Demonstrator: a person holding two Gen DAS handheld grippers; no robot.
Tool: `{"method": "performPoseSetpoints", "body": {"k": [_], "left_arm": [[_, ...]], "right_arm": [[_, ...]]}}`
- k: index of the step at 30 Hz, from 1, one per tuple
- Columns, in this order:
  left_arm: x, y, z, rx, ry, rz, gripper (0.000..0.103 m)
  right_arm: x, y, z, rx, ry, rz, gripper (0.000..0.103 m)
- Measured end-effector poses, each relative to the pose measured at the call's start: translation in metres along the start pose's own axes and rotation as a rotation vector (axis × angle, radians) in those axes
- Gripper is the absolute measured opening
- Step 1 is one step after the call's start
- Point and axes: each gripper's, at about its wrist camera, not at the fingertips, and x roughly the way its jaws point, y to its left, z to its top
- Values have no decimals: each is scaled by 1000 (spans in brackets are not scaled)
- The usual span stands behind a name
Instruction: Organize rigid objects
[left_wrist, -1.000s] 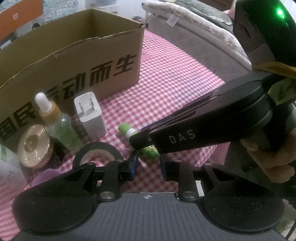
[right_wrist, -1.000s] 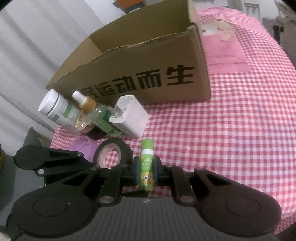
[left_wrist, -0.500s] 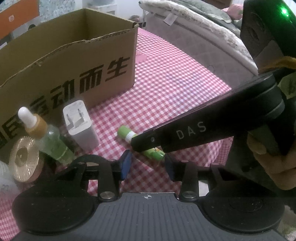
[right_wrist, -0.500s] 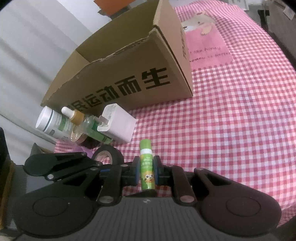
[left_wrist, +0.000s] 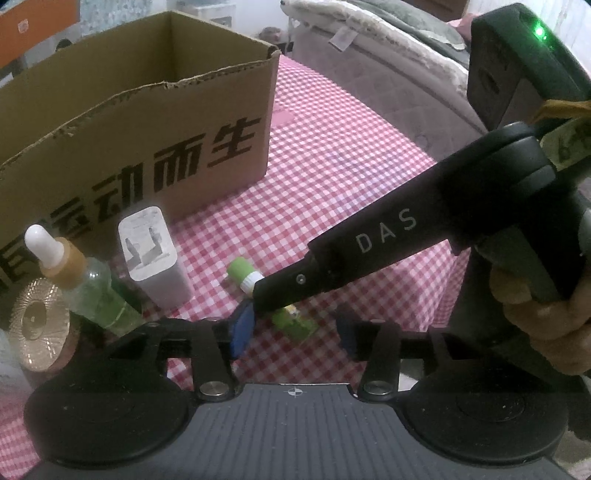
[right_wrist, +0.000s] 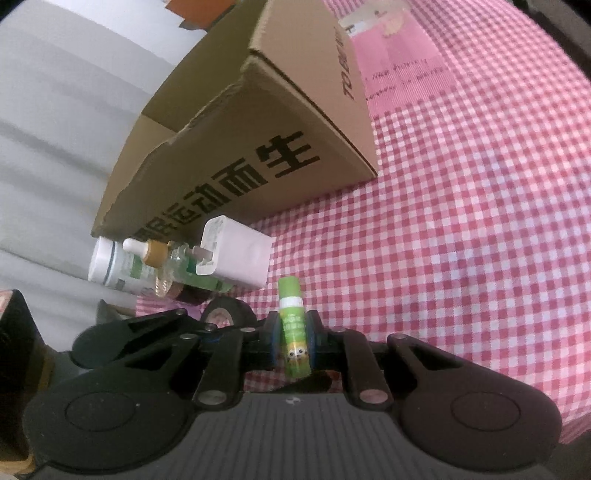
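- Between the blue pads of the right gripper (right_wrist: 291, 341) sits a small green glue-stick tube with a white collar and cartoon label (right_wrist: 291, 328), clenched at its lower half with its green cap pointing ahead, away from the camera.
- Just ahead and left of that gripper stands a white rectangular wall charger with metal prongs (right_wrist: 236, 258), tipped against a clear dropper bottle with a tan collar and white bulb (right_wrist: 166, 258) and a white cylindrical bottle with a green label (right_wrist: 114, 269).
- Close to the right gripper's left finger lies a black roll of tape (right_wrist: 229, 312), partly hidden by the other gripper's black body.
- Farther ahead rises an open brown cardboard box printed with bold black characters (right_wrist: 236, 158), resting on the red-and-white checked tablecloth (right_wrist: 461, 221).
- Seen from the left wrist, the left gripper (left_wrist: 291, 332) has its jaws opening; the tube (left_wrist: 243, 271) lies in the gap ahead, its pads not touching it.
- The right gripper's long black finger marked "DAS" (left_wrist: 388, 236) crosses in from the right over the tube, and a hand (left_wrist: 546, 317) grips its handle.
- Left of the left gripper stands a round gold ridged lid (left_wrist: 37, 325), beside the dropper bottle and charger.
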Motion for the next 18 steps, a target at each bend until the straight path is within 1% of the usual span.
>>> {"method": "performPoseSetpoints", "body": {"k": [4, 6, 9, 12, 18], "left_arm": [[1, 0, 0, 5, -8, 28, 45], [1, 0, 0, 4, -11, 44, 37], [1, 2, 1, 3, -15, 65, 30], [0, 3, 0, 2, -18, 75, 27], [-4, 2, -4, 7, -42, 84, 26]], "right_arm": [[-5, -1, 1, -1, 13, 10, 16], [-8, 0, 0, -10, 12, 6, 16], [-3, 2, 0, -27, 4, -2, 16], [3, 6, -2, -59, -14, -17, 16], [7, 19, -11, -130, -59, -55, 16]]}}
